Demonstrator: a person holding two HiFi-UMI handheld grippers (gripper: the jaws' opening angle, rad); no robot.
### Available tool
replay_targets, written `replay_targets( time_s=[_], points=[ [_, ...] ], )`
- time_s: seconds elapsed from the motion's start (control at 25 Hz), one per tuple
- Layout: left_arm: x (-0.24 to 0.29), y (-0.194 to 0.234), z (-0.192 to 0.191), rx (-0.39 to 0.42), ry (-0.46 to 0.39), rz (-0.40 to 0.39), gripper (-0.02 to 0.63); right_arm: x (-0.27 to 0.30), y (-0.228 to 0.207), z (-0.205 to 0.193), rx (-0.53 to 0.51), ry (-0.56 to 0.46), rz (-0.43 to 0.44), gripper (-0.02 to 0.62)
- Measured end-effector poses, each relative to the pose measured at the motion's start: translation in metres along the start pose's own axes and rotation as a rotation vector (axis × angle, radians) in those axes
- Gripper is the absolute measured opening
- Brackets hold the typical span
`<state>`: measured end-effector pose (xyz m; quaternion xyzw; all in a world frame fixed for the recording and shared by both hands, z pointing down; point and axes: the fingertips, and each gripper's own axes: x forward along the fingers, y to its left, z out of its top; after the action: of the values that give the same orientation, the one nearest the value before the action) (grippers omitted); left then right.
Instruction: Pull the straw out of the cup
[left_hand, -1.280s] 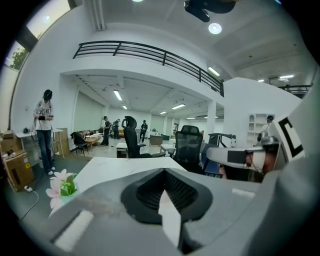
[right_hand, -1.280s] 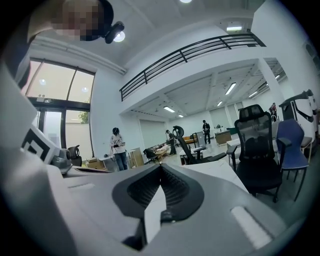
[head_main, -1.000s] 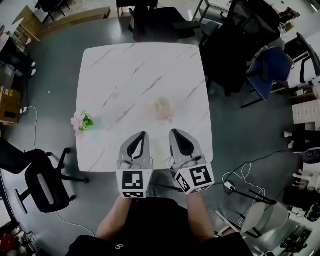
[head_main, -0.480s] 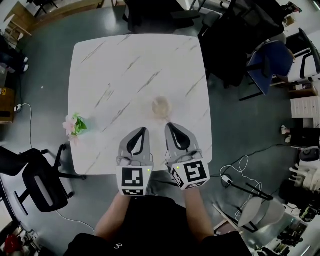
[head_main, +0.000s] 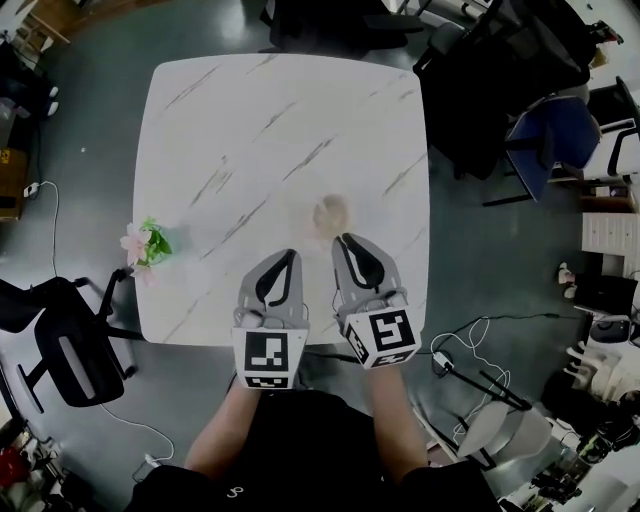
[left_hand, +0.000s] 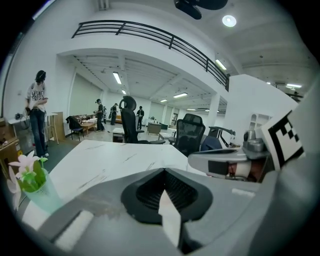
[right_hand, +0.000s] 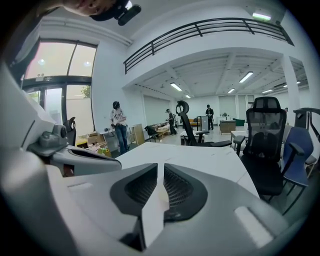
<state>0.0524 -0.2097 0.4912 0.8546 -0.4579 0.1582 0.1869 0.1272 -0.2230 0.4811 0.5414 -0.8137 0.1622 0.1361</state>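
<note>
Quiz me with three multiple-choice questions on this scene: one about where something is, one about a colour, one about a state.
1. Where do the pink flowers stand?
A. Table's middle
B. Table's left edge, as the head view shows it
C. On the floor

2. What colour is the table top?
A. Black
B. Wood brown
C. White with grey veins

3. How do the left gripper jaws stand?
A. Shut, nothing between
B. Wide apart
C. Clamped on a pen

Answers: B, the flowers sit by that edge; C, the top looks like pale marble; A, the tips meet in the left gripper view.
</note>
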Motion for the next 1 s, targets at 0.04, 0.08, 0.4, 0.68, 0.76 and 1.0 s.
replay_targets(
  time_s=[0.04, 0.08, 0.4, 0.68, 0.76, 1.0],
  points=[
    [0.001, 0.002, 0.000, -0.004, 0.001, 0.003, 0.002, 0.003, -0.001, -0.001, -0.003, 0.006, 0.002, 0.044],
    [0.003, 0.003, -0.001, -0.008, 0.002, 0.007, 0.002, 0.006, -0.002, -0.002, -0.005, 0.012, 0.005, 0.049],
    [0.012, 0.016, -0.004, -0.034, 0.011, 0.035, 0.002, 0.031, -0.008, -0.010, -0.032, 0.064, 0.028, 0.093],
    [0.017, 0.029, -0.009, -0.059, 0.022, 0.053, 0.002, 0.055, -0.008, -0.016, -0.082, 0.111, 0.041, 0.114],
    [0.019, 0.031, -0.010, -0.065, 0.023, 0.054, 0.002, 0.061, -0.009, -0.018, -0.095, 0.122, 0.040, 0.114],
    [0.021, 0.037, -0.012, -0.079, 0.029, 0.063, 0.002, 0.073, -0.011, -0.023, -0.113, 0.167, 0.018, 0.114]
  ],
)
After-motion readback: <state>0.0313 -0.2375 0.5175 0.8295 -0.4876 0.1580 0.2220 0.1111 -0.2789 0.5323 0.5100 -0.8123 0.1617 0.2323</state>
